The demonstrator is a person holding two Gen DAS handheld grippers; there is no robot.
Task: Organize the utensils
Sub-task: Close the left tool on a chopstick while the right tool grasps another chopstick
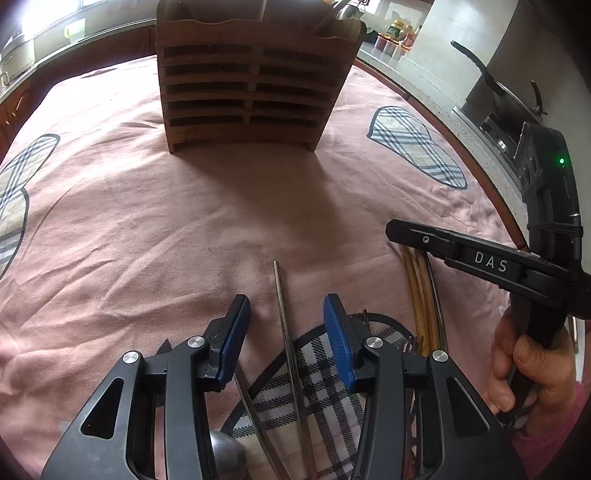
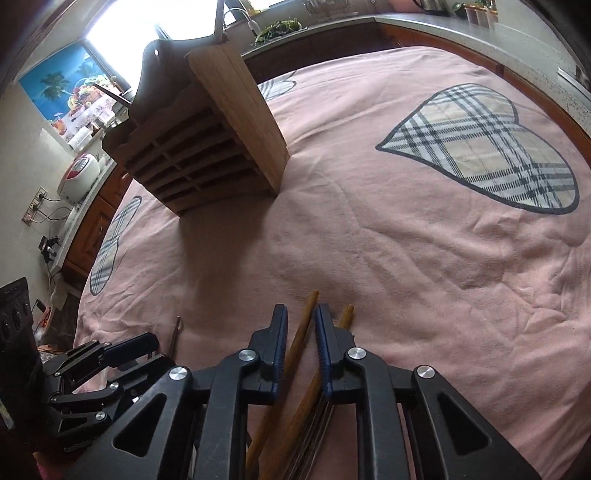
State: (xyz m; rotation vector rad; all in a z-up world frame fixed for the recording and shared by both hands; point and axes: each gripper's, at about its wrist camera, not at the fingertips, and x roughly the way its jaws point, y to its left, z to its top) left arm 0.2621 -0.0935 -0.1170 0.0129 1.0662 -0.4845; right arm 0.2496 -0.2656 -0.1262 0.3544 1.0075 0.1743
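The left tool (image 1: 286,312) stands half open astride a metal chopstick (image 1: 282,314), pads clear of it; its mate (image 1: 258,417) lies toward seven o'clock. Square both sticks before closing. The right tool (image 2: 300,325) has narrowed onto a wooden chopstick (image 2: 301,332), apparently pinching it. The wooden holder (image 1: 243,88) waits at twelve o'clock on the pink-clothed table (image 1: 147,221). Only the left view shows the hand (image 1: 532,369); only the right shows the wooden stick between the pads.

A home kitchen: speckled stone counter (image 2: 424,26) runs along the walls above wooden cabinets (image 2: 92,225), with a rice cooker (image 2: 79,177) plugged in at left. A black pan (image 1: 491,86) sits on the stove, seasoning jars (image 1: 395,37) nearby.
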